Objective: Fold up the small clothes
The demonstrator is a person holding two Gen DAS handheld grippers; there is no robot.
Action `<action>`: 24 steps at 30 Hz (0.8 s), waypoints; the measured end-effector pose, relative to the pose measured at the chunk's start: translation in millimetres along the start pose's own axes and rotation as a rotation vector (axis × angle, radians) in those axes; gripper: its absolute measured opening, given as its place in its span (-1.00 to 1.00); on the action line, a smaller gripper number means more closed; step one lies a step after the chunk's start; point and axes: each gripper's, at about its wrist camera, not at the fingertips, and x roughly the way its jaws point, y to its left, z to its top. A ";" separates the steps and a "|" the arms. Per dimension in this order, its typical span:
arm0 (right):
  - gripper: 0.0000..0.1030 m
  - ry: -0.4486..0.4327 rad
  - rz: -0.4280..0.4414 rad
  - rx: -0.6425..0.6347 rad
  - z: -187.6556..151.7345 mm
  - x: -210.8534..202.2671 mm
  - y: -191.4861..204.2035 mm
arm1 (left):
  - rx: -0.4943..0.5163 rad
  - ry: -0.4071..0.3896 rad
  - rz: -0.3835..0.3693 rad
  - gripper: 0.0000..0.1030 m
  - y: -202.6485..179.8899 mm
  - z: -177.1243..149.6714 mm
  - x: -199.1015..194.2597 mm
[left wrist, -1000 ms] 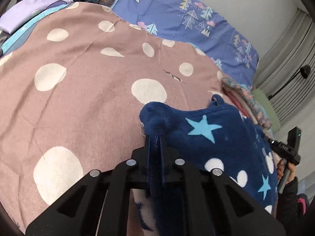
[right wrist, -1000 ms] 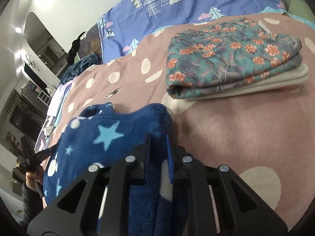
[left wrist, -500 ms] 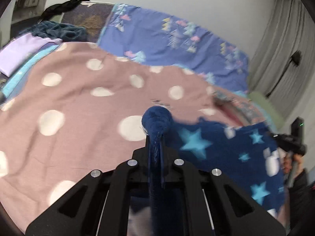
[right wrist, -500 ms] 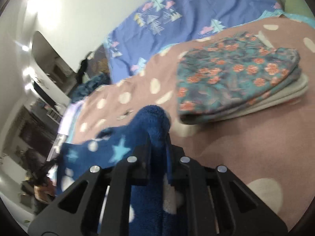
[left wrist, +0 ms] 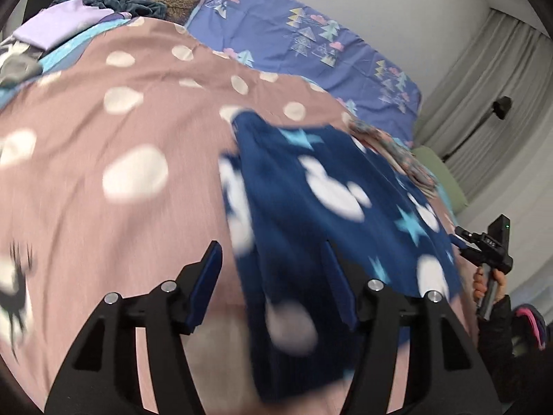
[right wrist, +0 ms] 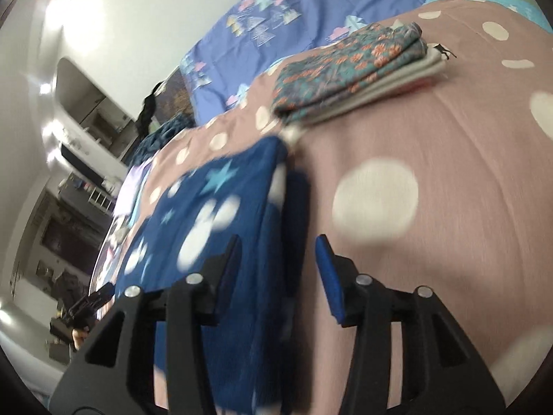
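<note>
A navy fleece garment (left wrist: 311,214) with light-blue stars and white blobs lies folded over on the pink dotted bedspread (left wrist: 103,131). My left gripper (left wrist: 273,252) hovers over its left edge. Its jaws are opening, the cloth lies loose between them and the pads do not press on it. In the right wrist view the garment (right wrist: 214,207) stretches away to the left. My right gripper (right wrist: 278,242) is over its right edge, jaws opening too, and its pads are clear of the cloth.
A folded stack topped by a teal floral garment (right wrist: 345,69) sits beyond the navy one, toward the blue tree-print bedding (right wrist: 293,10). Purple and dark-teal clothes (left wrist: 69,24) lie at the far left. A hand (left wrist: 484,283) holds the right gripper's handle at the bed's edge.
Both grippers were shut on the garment's bunched edge and carried it across. Their jaws have now spread and let go, and the cloth has dropped flat onto the bedspread.
</note>
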 end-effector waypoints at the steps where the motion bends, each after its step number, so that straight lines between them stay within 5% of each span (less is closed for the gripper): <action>1: 0.01 0.005 -0.008 -0.022 -14.4 -5.8 4.8 | 0.008 0.000 0.001 0.17 -4.1 -12.6 -5.7; 4: 0.11 0.026 -0.028 -0.059 -52.4 -19.3 10.9 | 0.003 0.013 0.011 0.17 -9.1 -41.1 -15.9; 6: 0.13 0.037 -0.017 -0.040 -63.4 -24.7 6.1 | -0.015 0.035 -0.027 -0.24 -11.5 -52.4 -17.0; 8: 0.13 0.031 -0.014 -0.005 -71.5 -30.3 2.1 | 0.000 0.072 -0.004 -0.86 -14.9 -57.8 -12.0; 17: 0.24 0.001 -0.022 0.048 -94.8 -58.8 2.2 | 0.031 -0.033 0.155 -1.00 -14.0 -71.5 -52.3; 19: 0.26 0.011 0.005 0.088 -100.4 -58.4 -0.6 | -0.022 -0.023 0.131 -1.00 -3.4 -73.4 -56.4; 21: 0.27 0.023 0.046 0.126 -104.5 -54.9 1.3 | -0.073 0.009 0.043 -0.70 -2.1 -79.0 -57.4; 23: 0.29 0.041 0.101 0.155 -107.3 -47.4 5.1 | -0.091 0.014 -0.011 0.24 -8.4 -87.7 -55.8; 24: 0.40 0.048 0.120 0.166 -108.2 -44.2 6.4 | -0.110 0.018 -0.055 0.34 -13.2 -94.0 -50.2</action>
